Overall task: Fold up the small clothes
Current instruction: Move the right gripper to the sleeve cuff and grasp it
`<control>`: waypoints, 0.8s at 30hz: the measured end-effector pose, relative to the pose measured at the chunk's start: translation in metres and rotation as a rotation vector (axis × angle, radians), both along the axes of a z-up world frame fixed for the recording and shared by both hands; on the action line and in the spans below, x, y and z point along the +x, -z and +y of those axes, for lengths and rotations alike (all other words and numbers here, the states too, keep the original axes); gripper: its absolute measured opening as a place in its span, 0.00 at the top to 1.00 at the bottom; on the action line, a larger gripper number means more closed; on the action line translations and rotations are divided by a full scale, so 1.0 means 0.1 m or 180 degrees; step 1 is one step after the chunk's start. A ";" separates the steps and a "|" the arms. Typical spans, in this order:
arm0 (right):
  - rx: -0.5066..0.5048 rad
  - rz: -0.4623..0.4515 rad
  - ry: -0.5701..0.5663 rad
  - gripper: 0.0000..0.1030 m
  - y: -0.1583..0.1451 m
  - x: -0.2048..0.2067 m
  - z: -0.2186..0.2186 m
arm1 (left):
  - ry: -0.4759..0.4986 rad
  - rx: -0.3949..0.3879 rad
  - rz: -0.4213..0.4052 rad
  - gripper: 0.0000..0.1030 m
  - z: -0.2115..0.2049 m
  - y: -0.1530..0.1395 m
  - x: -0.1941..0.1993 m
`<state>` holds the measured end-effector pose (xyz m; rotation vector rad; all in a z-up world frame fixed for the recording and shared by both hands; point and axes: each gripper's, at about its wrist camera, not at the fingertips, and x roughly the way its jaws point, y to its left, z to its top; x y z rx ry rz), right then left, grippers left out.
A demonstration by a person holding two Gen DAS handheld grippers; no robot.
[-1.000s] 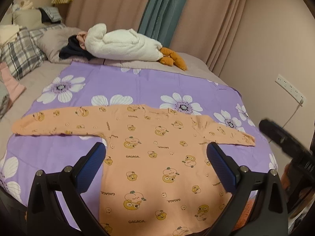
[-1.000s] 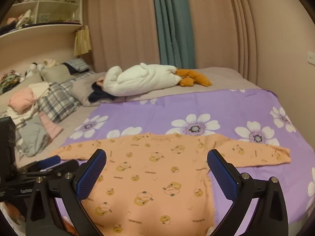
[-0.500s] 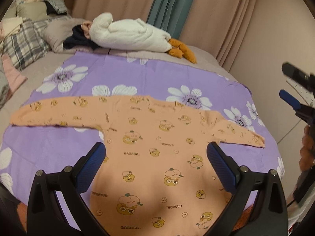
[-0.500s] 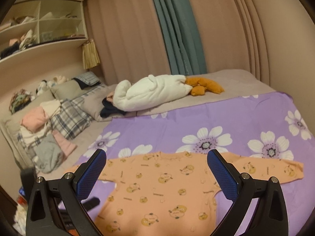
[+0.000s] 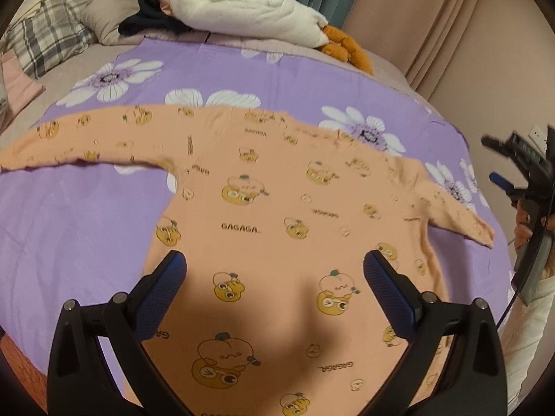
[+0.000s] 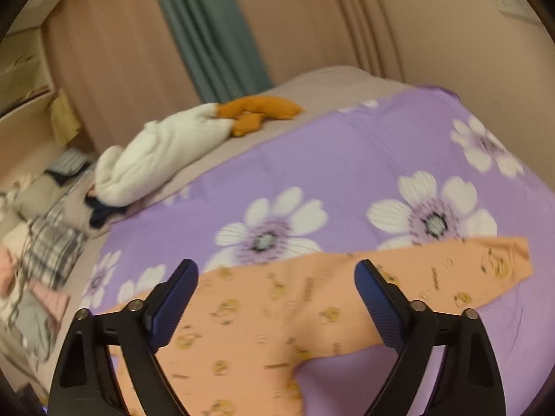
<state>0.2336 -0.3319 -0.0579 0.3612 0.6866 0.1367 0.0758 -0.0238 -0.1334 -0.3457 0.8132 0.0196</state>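
A small orange long-sleeved shirt (image 5: 277,208) with yellow cartoon prints lies flat, sleeves spread, on a purple flowered cover (image 5: 86,215). My left gripper (image 5: 274,270) hangs open above the shirt's lower body, nothing between its blue pads. My right gripper (image 6: 275,280) hovers over the shirt's right shoulder and sleeve (image 6: 451,274); its jaws are closing a little, still wide apart, with no cloth between them. The right gripper (image 5: 499,166) also shows at the right edge of the left wrist view, held by a hand beside the bed.
A white plush duck (image 5: 256,10) with orange feet lies at the head of the bed, with dark clothing (image 5: 149,24) and plaid pillows (image 5: 45,41) to its left. Beige and teal curtains (image 6: 208,34) and a wall close in the far side. Folded clothes (image 6: 38,277) pile at the left.
The left gripper has sunk closer to the shirt's body. The right gripper has swung right and rolled, now looking over the right sleeve, and its jaws have narrowed slightly.
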 end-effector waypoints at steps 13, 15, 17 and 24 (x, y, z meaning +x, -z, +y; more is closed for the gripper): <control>0.0291 0.0441 0.1059 0.49 0.48 -0.02 -1.16 | 0.0036 -0.0043 0.0326 0.07 -0.07 0.43 0.14; 0.0383 0.0542 0.1259 0.49 0.56 -0.07 -1.38 | 0.0046 -0.0022 0.0349 0.07 -0.07 0.48 0.15; 0.0446 0.0646 0.1492 0.49 0.68 -0.12 -1.60 | 0.0069 0.0065 0.0352 0.07 -0.10 0.49 0.16; 0.0841 0.0863 0.1838 0.49 1.07 -0.21 -2.13 | 0.0078 0.0246 0.0355 0.06 -0.15 0.54 0.19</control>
